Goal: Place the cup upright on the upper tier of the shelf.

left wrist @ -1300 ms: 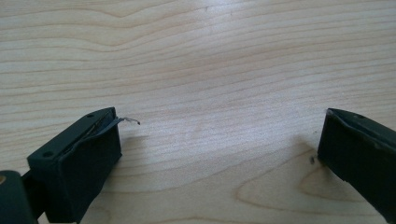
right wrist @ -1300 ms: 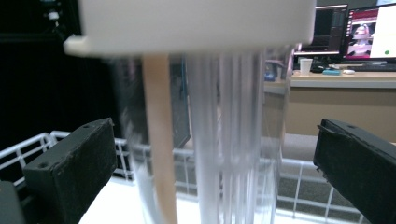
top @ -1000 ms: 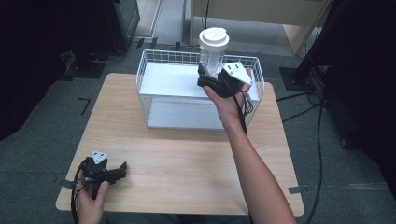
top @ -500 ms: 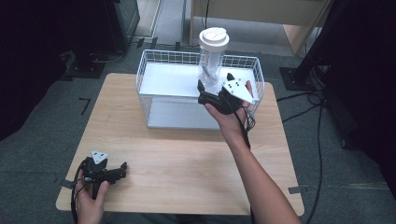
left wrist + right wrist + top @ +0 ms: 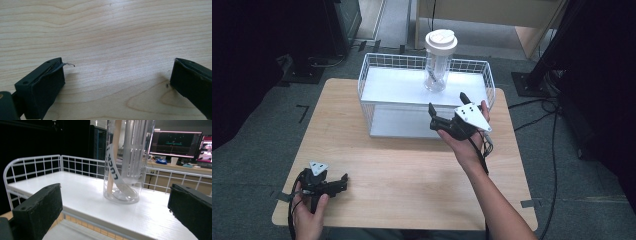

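- Tall clear plastic bottle with a white lid (image 5: pixel 440 60) stands upright on the white top shelf of the white wire basket rack (image 5: pixel 374 65), toward the far right of that shelf, well inside the rim.
- In the right gripper view the bottle (image 5: pixel 125 160) looks hollow with thin rigid walls and something inside: a slotted clear insert and a curved strip with lettering; contents hard to make out, probably nothing heavy.
- Judgement: light, stiff, smooth and slippery on the round wall; tall and narrow, so it tips easily if pushed high or knocked.
- Best hold: squeeze the straight body at mid to lower height, jaws on opposite sides, moderate force; avoid the lid, which may pop or turn.
- Right gripper (image 5: pixel 447 111) hangs off the table at the near right front of the rack, near the bottle but not touching, jaws spread wide and empty, aimed at the bottle's base; bottle sits centred between them in its own view.
- Right forearm reaches in from near right, hand palm-up under the tool, grey plate facing up.
- Left gripper (image 5: pixel 341 181) rests low at the near left corner of the light wooden table (image 5: pixel 402 165), jaws apart on bare wood, holding nothing.
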The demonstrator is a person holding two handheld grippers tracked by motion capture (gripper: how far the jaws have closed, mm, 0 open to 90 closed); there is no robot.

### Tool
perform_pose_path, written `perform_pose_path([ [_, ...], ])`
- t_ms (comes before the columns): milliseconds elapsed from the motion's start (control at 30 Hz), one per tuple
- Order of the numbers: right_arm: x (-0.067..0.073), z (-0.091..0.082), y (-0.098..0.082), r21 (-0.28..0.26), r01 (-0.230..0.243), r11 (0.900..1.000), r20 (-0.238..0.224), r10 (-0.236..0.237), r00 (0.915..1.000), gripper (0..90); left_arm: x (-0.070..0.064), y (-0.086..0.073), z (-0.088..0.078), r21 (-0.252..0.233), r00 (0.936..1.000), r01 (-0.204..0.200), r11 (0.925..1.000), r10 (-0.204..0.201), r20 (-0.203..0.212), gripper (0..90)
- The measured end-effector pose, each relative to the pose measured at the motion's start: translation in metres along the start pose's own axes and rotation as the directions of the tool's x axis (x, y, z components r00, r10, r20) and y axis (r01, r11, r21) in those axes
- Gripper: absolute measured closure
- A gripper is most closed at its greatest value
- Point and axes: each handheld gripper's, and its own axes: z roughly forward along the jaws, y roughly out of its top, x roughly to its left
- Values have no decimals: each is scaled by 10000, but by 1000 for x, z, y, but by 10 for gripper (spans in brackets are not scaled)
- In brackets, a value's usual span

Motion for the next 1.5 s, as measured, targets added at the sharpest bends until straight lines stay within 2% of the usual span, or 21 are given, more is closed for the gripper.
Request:
perform_pose_path([
  [167, 0, -12, -12, 78, 352, 9993, -18, -352, 9994, 0, 0, 0, 0, 1, 10000, -3, 10000, 3, 0, 0],
  [367, -2, -27, -31, 271, 418, 9988, -41, -417, 9991, 0, 0, 0, 0, 15, 10000, -4, 10000, 4, 3, 0],
  [567, -9, -39, -46, 442, 177, 9989, 111, -182, 9998, 0, 0, 0, 0, 3, 10000, 1, 10000, -1, 0, 0],
  [667, -13, -44, -52, 533, 273, 9982, 167, -282, 9995, 0, 0, 0, 0, 5, 10000, 20, 10000, -20, 9, 0],
  [700, -13, -46, -54, 615, 130, 9980, 216, -143, 9997, 0, 0, 0, 0, 2, 10000, 20, 10000, -20, 8, 0],
  [967, -27, -59, -68, 876, 22, 9962, 496, -66, 9987, 0, 0, 0, 0, 29, 10000, -2, 10000, 2, 12, 0],
  [1500, -55, -82, -93, 1415, -205, 9897, 1229, 30, 9924, 0, 0, 0, 0, 26, 10000, -1, 10000, 1, 9, 0],
])
